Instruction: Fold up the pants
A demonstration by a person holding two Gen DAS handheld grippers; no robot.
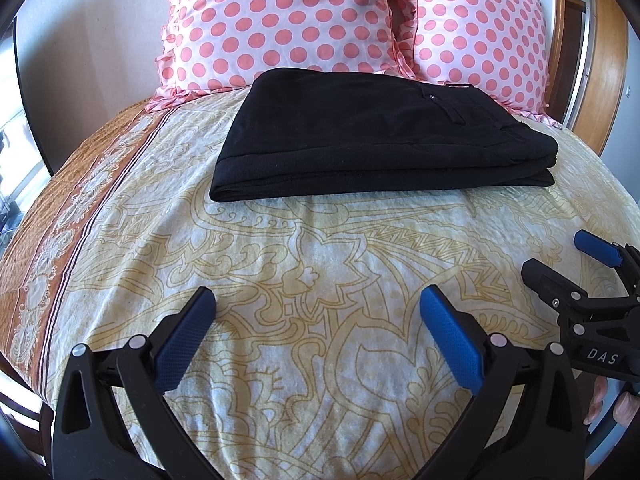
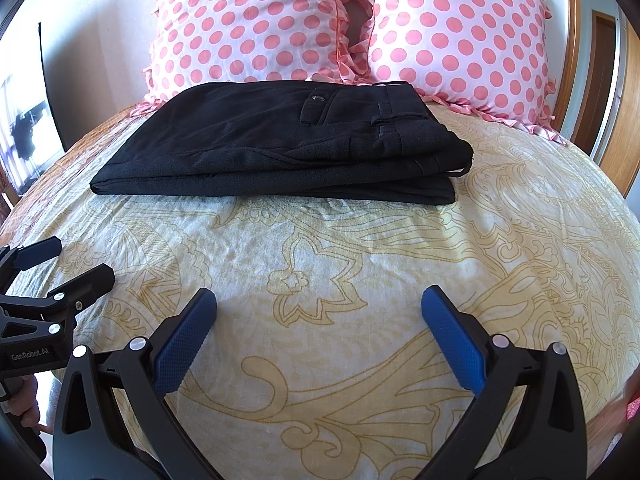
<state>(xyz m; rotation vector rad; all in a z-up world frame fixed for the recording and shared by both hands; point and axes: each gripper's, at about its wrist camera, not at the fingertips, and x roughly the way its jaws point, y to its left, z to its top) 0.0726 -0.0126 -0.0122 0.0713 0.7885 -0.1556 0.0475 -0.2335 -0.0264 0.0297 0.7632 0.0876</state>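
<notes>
Black pants (image 1: 372, 136) lie folded into a flat stack on the bed, near the pillows; they also show in the right wrist view (image 2: 280, 148), with the waistband and a back pocket at the right end. My left gripper (image 1: 316, 300) is open and empty, held above the sheet well short of the pants. My right gripper (image 2: 318, 300) is open and empty, at about the same distance from the pants. Each gripper shows in the other's view: the right one (image 1: 560, 256) at the right edge, the left one (image 2: 76, 260) at the left edge.
The bed has a cream sheet with a yellow floral print (image 1: 320, 280) and an orange border (image 1: 60, 240) on the left. Two pink polka-dot pillows (image 1: 280, 20) (image 2: 460, 36) lean behind the pants. A wooden headboard (image 2: 572, 40) stands at the right.
</notes>
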